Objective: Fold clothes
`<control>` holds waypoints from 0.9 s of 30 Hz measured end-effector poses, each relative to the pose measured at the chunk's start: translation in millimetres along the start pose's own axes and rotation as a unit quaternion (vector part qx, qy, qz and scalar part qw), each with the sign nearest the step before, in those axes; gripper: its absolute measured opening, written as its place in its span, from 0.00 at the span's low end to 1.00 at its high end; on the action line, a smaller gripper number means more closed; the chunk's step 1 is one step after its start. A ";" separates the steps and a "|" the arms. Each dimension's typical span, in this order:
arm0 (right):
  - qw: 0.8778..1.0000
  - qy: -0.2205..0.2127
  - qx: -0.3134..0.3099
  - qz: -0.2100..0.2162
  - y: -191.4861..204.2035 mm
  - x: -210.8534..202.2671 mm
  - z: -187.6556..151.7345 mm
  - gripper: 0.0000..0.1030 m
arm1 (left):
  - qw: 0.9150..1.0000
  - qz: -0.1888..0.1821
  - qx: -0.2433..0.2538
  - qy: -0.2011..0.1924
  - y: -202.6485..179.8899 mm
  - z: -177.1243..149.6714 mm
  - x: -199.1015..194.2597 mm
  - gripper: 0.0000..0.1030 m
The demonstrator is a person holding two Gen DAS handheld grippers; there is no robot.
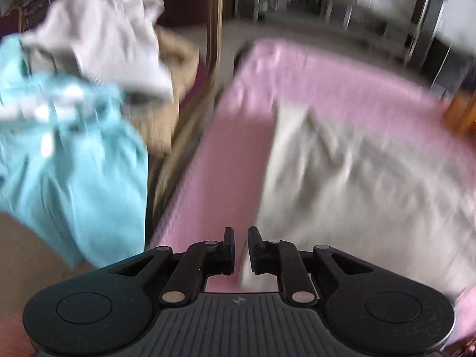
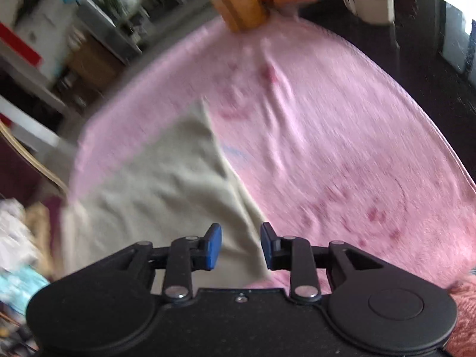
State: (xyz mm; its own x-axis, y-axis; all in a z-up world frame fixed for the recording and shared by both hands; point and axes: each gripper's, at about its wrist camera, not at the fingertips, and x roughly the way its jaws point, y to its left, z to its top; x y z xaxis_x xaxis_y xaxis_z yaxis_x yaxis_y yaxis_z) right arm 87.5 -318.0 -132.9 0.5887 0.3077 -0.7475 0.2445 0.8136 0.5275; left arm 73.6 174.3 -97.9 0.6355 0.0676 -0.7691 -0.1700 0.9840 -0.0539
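A cream-white garment [image 1: 366, 172] lies spread flat on the pink cloth [image 2: 342, 136], wrinkled, one long edge running straight up the pink — a corner of it comes to a point farther in. Off to the side, past the pink cloth's edge, other clothes sit heaped and unfolded: a light blue piece [image 1: 74, 178] hanging down in soft creases, a pale grey-white one [image 1: 104, 32] crumpled on top of it, and a tan one [image 1: 166, 101] bunched behind them — all blurred, so finer detail is lost
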 end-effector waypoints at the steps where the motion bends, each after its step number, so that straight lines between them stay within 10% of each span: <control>1: 1.000 -0.012 -0.007 0.014 8.8 -6.2 7.8 0.28 | 1.000 -0.009 0.002 -0.021 -1.5 9.8 -6.9 0.14; 9: 0.986 -0.098 -0.104 0.088 78.3 -8.5 77.6 0.28 | 0.993 -0.057 0.061 -0.082 -44.8 75.9 8.9 0.14; 17: 0.996 -0.045 -0.020 0.073 34.2 104.5 112.7 0.28 | 0.998 -0.065 -0.022 0.001 -27.9 103.5 97.7 0.26; 27: 0.999 -0.023 0.008 0.028 18.0 136.4 115.8 0.28 | 0.989 -0.108 -0.094 0.050 -13.1 116.8 137.0 0.28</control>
State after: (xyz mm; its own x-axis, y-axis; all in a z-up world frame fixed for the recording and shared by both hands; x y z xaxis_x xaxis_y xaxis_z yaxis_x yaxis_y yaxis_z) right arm 261.4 -318.6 -178.6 0.6363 0.3301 -0.6973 0.2222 0.7871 0.5754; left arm 250.9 189.9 -128.2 0.5957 -0.1659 -0.7859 -0.1815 0.9254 -0.3328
